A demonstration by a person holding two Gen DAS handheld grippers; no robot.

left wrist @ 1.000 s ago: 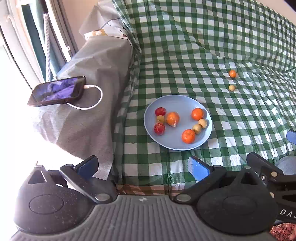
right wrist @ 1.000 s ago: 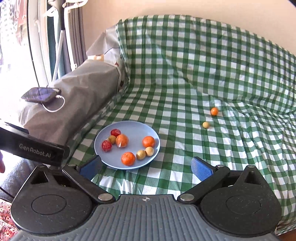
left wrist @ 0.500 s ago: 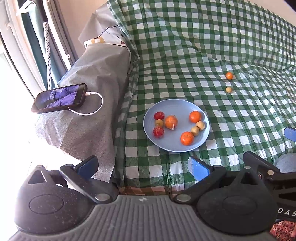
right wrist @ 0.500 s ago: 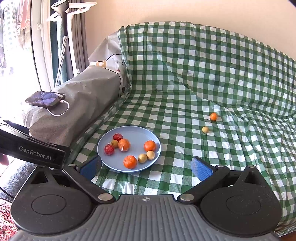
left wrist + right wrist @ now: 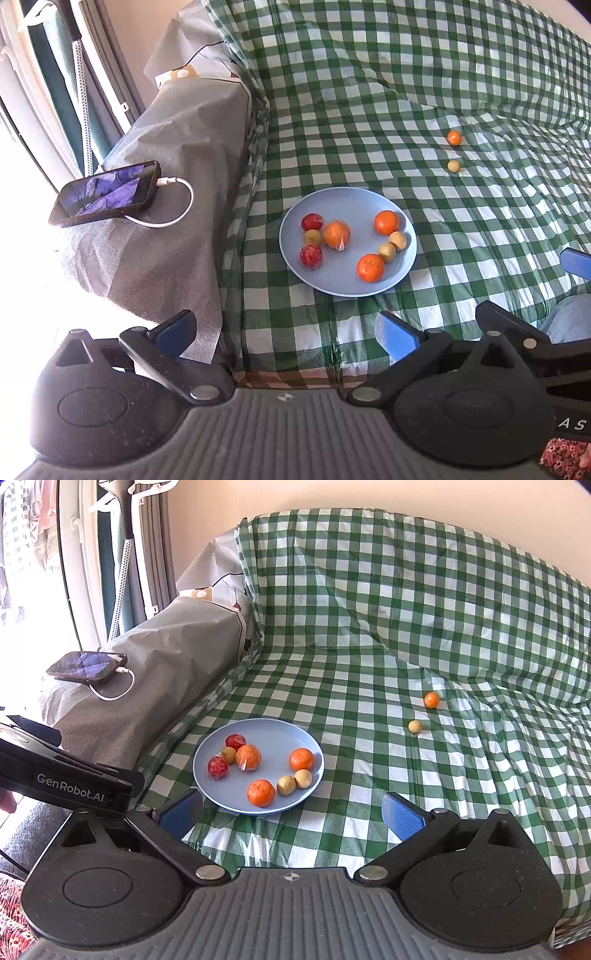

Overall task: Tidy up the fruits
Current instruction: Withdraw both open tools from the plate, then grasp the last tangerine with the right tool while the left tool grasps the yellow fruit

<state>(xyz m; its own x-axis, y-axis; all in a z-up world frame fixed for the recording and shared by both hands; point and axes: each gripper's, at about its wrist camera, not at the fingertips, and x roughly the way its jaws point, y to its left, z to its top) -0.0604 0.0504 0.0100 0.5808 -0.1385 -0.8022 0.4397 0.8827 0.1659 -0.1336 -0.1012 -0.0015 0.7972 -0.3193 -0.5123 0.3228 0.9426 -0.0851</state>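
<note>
On the checked cloth, the blue plate holds eight fruits, two loose fruits lie toward two o'clock, and both the left gripper and right gripper hover spread apart, empty.

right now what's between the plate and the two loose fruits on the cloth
Nothing but bare green checked cloth lies between the blue plate and the loose orange fruit and yellow fruit; the right wrist view shows it best.

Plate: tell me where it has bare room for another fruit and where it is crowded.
The plate is bare along its far rim and in the middle gap between the wrapped orange and the orange to its right. The left cluster around the red fruit is crowded, as is the near right.
</note>
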